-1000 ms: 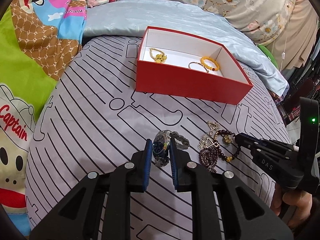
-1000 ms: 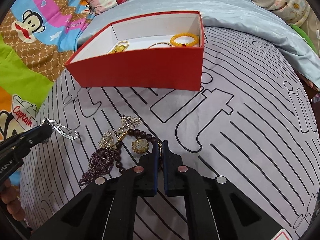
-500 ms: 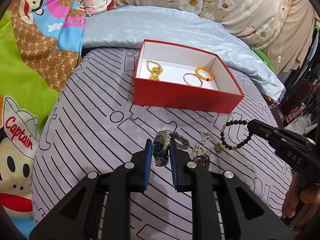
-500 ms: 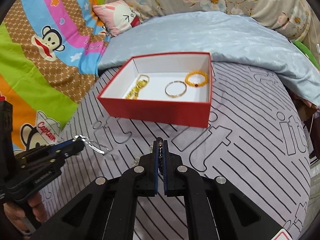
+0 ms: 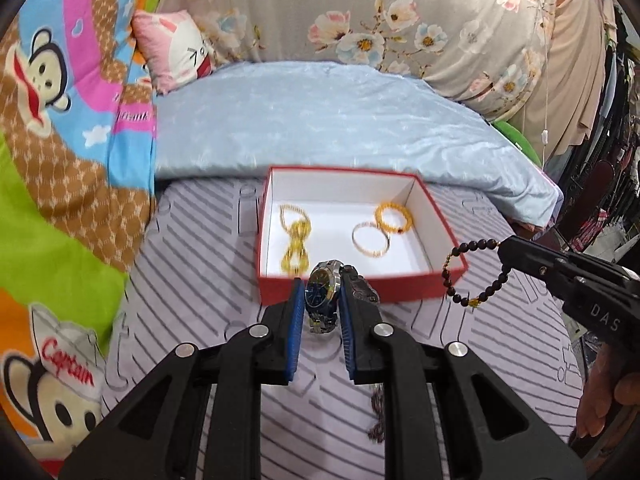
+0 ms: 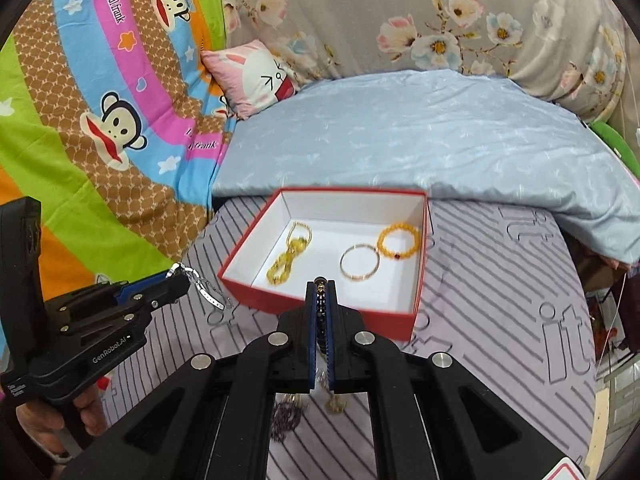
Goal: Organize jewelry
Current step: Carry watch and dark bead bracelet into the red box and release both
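Left claw (image 5: 319, 304) was clamped on the watch (image 5: 323, 299), right claw (image 6: 320, 312) clamped on the bead bracelet (image 5: 476, 272), both held raised near the red box (image 5: 440, 236) on the bed, evidently for depositing beside the bangles already inside.

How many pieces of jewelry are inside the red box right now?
3: a gold chain bracelet on the red box's left, a thin metal bangle mid-right, and an orange beaded bracelet touching it, far right.
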A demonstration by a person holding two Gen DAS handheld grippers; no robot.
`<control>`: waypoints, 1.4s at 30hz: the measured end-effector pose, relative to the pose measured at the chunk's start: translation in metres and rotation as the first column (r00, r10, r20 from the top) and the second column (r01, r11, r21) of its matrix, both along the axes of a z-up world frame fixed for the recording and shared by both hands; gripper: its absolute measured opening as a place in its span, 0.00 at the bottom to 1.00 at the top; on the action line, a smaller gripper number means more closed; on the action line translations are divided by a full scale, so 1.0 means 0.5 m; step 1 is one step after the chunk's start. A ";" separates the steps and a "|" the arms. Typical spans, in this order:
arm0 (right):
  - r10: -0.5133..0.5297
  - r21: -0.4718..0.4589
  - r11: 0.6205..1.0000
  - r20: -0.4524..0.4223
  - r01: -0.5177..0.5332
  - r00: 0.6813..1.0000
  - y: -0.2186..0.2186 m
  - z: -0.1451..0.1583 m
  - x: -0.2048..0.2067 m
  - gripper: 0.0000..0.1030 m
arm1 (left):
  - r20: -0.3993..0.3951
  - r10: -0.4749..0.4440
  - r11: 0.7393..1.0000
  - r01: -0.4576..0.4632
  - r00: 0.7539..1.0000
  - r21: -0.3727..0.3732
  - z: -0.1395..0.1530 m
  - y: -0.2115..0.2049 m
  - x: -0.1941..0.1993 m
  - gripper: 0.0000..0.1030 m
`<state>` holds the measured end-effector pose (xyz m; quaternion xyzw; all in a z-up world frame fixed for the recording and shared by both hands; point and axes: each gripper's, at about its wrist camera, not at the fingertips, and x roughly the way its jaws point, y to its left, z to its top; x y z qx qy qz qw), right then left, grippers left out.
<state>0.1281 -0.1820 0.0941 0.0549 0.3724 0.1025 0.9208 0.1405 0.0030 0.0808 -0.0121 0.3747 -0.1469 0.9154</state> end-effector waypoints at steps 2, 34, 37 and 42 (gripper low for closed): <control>-0.005 0.010 1.000 0.005 0.005 1.000 -0.004 0.004 0.029 0.03 | 0.027 -0.004 1.000 0.003 1.000 0.016 0.015 -0.012 0.025 0.16; -0.086 -0.018 0.996 -0.181 0.084 0.980 -0.010 -0.183 0.212 0.08 | -0.084 -0.010 0.992 0.021 0.996 0.128 -0.136 -0.129 0.221 0.17; -0.092 -0.018 0.996 -0.175 0.090 0.980 -0.014 -0.179 0.208 0.09 | -0.078 0.007 0.992 0.003 0.997 0.126 -0.135 -0.125 0.221 0.18; -0.100 -0.011 0.995 -0.155 0.100 0.983 -0.017 -0.165 0.196 0.23 | -0.049 0.036 0.990 -0.029 0.998 0.138 -0.120 -0.121 0.218 0.37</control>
